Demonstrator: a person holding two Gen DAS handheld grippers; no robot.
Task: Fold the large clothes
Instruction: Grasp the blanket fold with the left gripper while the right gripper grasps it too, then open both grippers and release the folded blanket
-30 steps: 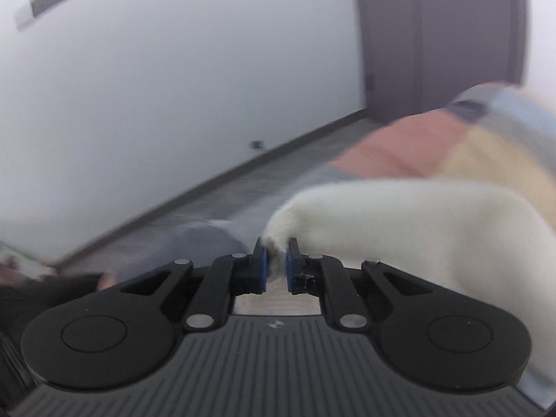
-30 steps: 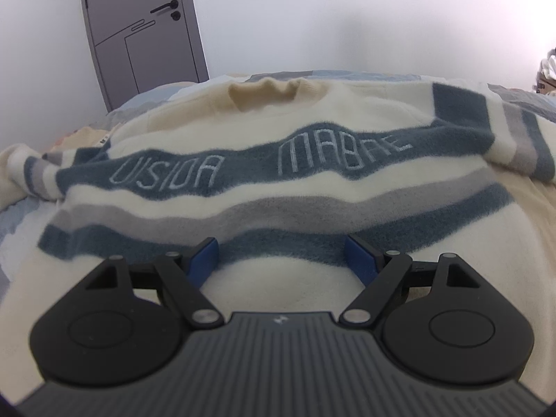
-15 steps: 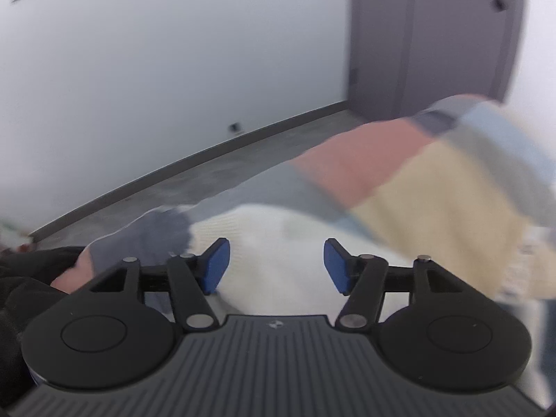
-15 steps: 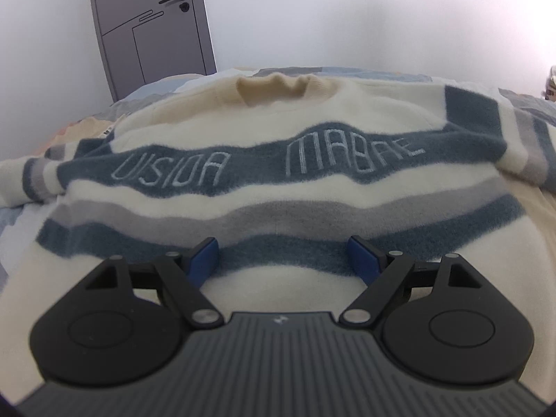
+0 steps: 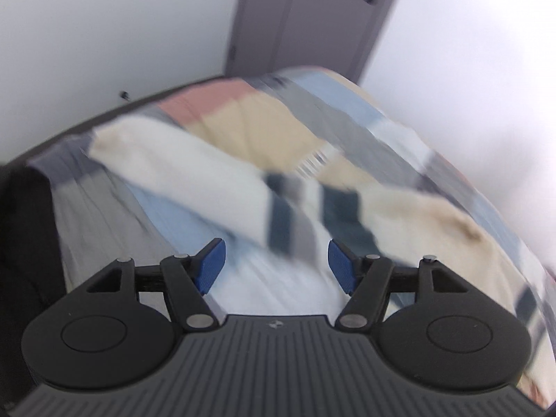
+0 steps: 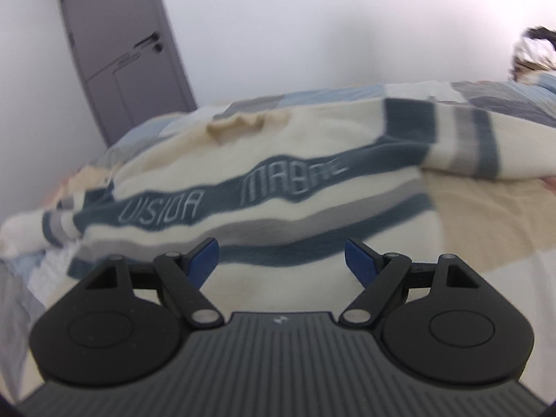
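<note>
1. Left wrist view: the left claw (image 5: 277, 266) hangs released above the bed (image 5: 87, 205); its jaws have just been opening and now stand wide apart with nothing between them; the blue pads (image 5: 211, 264) touch no cloth.
2. Ahead of that claw the sweater (image 5: 215, 180) lies on the patchwork bedspread (image 5: 250, 121); one cream sleeve stretches up and to the left toward the bed's edge, its cuff near the floor side; dark blue and grey bands cross the sleeve where it joins the body; this view is blurred, so finer folds cannot be told.
3. Right wrist view: the right claw (image 6: 281, 260) is likewise released, jaws spread wide and empty, poised over the lower part of the sweater (image 6: 278, 201) without gripping it.
4. In this view the sweater lies spread front-up across the bed (image 6: 486, 229); its neckline points away toward the wall; a dark blue band with pale lettering runs across the chest, with grey and blue stripes below it; one striped sleeve reaches out to the right, the other trails to the left.
5. A grey door (image 6: 121, 55) stands shut behind the bed at the left; a plain white wall (image 6: 330, 27) fills the rest of the background.
</note>
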